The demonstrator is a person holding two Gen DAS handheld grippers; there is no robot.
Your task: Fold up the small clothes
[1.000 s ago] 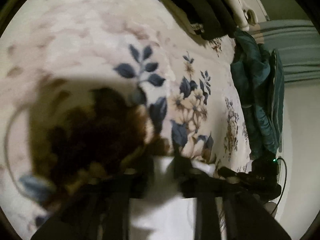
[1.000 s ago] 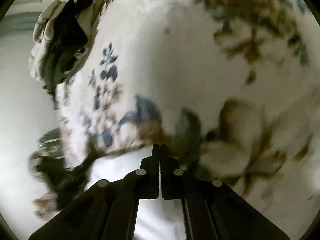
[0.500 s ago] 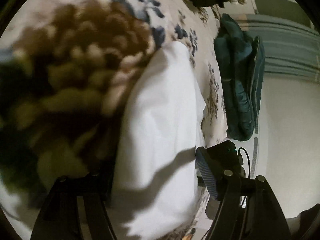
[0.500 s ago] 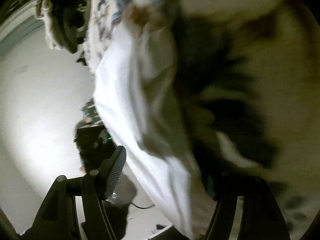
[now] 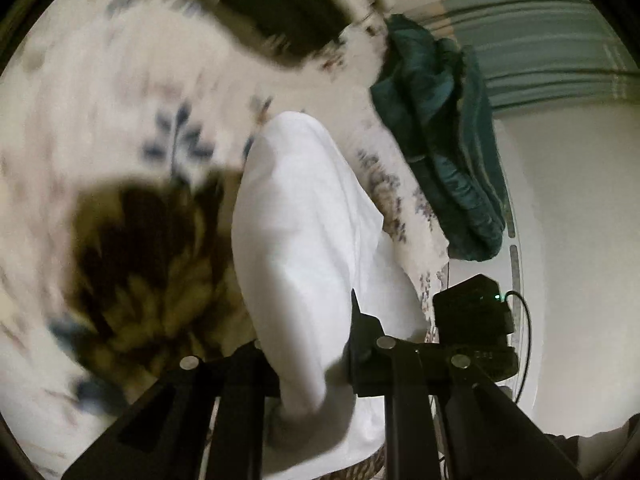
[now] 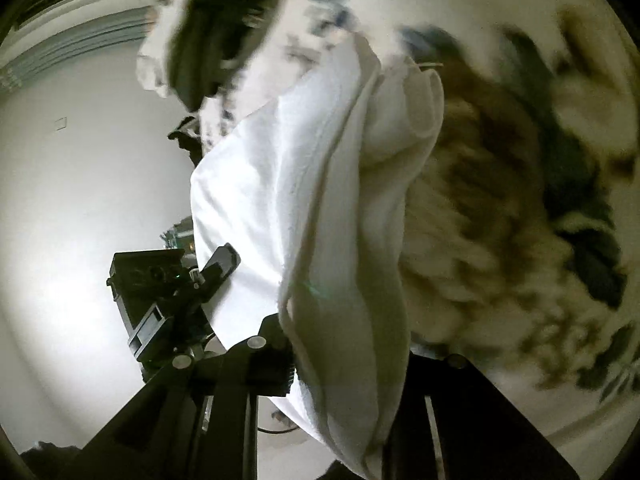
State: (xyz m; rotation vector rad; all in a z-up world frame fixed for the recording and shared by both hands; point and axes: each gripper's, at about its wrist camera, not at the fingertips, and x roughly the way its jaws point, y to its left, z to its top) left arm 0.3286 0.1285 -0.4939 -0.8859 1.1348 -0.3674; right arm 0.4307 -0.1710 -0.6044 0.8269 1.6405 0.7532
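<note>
Both of my tools are closing on one white garment (image 5: 304, 216), with cloth between the jaws of each. Half a second ago their jaws stood spread around it; now my left tool (image 5: 310, 360), low in the frame's centre, pinches a bunched white edge, and my right tool (image 6: 348, 364), also low centre, grips a thick gathered fold. The garment has come up off the floral bedspread (image 5: 120, 80) and hangs stretched between my two hands, running from bottom centre toward the upper middle of each view. I judge this to be the start of a fold: both ends are taken, so the cloth can be carried over on itself.

Counted: one white garment, two tools, one bedspread with blue and brown flowers. One teal bundle of cloth (image 5: 440, 140) lies at the upper right of the left view, on the bed's edge. One dark heap (image 6: 216, 28) sits at the upper left of the right view; it is too blurred to name.
</note>
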